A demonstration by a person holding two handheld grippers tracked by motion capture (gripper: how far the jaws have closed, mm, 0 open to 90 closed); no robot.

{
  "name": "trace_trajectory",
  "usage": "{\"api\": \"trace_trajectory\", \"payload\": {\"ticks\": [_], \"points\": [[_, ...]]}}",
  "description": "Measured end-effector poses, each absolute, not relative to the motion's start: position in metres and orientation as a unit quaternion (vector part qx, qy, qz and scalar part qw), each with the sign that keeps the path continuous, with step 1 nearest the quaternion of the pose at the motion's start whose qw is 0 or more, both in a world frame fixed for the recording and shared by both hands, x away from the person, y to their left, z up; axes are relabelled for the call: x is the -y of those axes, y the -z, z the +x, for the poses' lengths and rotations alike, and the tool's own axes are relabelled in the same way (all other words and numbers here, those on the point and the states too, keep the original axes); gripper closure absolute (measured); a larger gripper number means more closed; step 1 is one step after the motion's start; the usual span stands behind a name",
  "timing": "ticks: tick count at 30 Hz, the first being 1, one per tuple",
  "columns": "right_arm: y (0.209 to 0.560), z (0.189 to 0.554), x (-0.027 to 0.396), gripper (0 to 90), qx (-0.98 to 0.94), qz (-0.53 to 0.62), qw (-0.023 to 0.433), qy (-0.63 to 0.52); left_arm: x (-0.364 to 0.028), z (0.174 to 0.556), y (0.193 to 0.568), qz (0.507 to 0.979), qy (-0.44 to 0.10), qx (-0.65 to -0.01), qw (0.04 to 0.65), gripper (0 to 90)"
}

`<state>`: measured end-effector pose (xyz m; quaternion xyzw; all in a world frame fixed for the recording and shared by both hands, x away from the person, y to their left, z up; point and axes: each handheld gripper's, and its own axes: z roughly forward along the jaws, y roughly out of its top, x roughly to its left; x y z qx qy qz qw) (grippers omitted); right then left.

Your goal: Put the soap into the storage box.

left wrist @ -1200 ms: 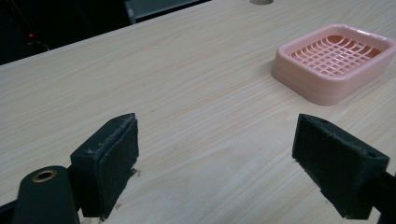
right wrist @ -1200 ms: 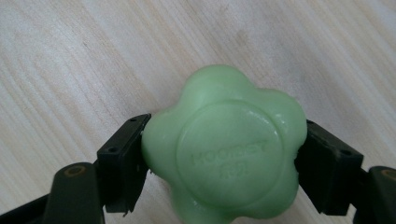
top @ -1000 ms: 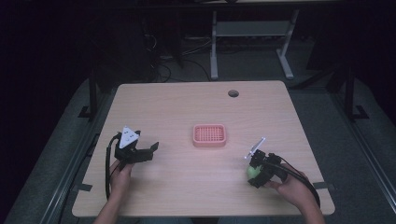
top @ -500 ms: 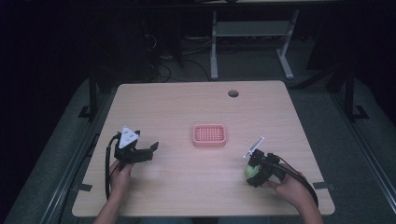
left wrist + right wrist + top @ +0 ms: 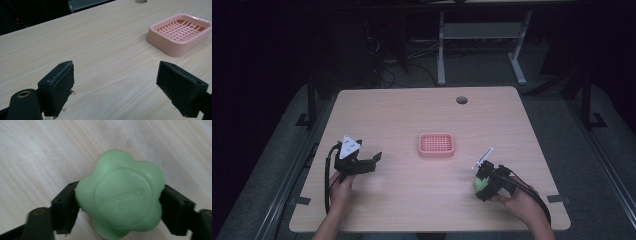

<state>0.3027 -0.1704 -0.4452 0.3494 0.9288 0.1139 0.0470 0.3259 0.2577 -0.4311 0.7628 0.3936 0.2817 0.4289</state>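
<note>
A: What has the right claw (image 5: pixel 483 184) got?

B: A pale green, flower-shaped soap (image 5: pixel 120 195) with raised lettering too blurred to read. In the right gripper view both jaws press against its sides, so the claw is closed on it.

A: Where is that on the worktop (image 5: pixel 402 115)?

B: Near the front right part, seen from the high view, with the person's right hand (image 5: pixel 519 202) behind the claw. The soap (image 5: pixel 479 184) sits low over the wood; whether it touches, I cannot tell.

A: And the left claw (image 5: pixel 122 87)?

B: Spread wide with nothing between its jaws, only bare wood. It sits at the front left (image 5: pixel 371 161), held by the left hand (image 5: pixel 341 184).

A: Anything else?

B: A pink soap dish (image 5: pixel 436 145) with a grid floor, near the middle, well apart from both claws. In the left gripper view the dish (image 5: pixel 180 33) lies ahead to the right.
</note>
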Motion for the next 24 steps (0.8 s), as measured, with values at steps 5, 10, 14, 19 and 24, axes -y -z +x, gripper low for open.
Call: {"api": "trace_trajectory", "payload": {"ticks": [5,10,14,19,24], "points": [[0.445,0.302,0.172,25.9,-0.930,0.346,0.047,-0.119,-0.258,0.326,0.431,0.763,-0.282,-0.393,0.429,14.4],[0.445,0.301,0.172,26.1,-0.934,0.331,0.049,-0.121,-0.259,0.326,0.431,0.762,-0.282,-0.396,0.428,14.3],[0.441,0.300,0.171,26.2,-0.937,0.320,0.058,-0.127,-0.259,0.326,0.431,0.760,-0.283,-0.397,0.430,14.3],[0.435,0.301,0.169,26.2,-0.937,0.315,0.061,-0.134,-0.259,0.326,0.431,0.759,-0.283,-0.397,0.430,14.3],[0.427,0.305,0.166,26.2,-0.939,0.309,0.066,-0.139,-0.259,0.326,0.431,0.759,-0.282,-0.398,0.431,14.3]]}}
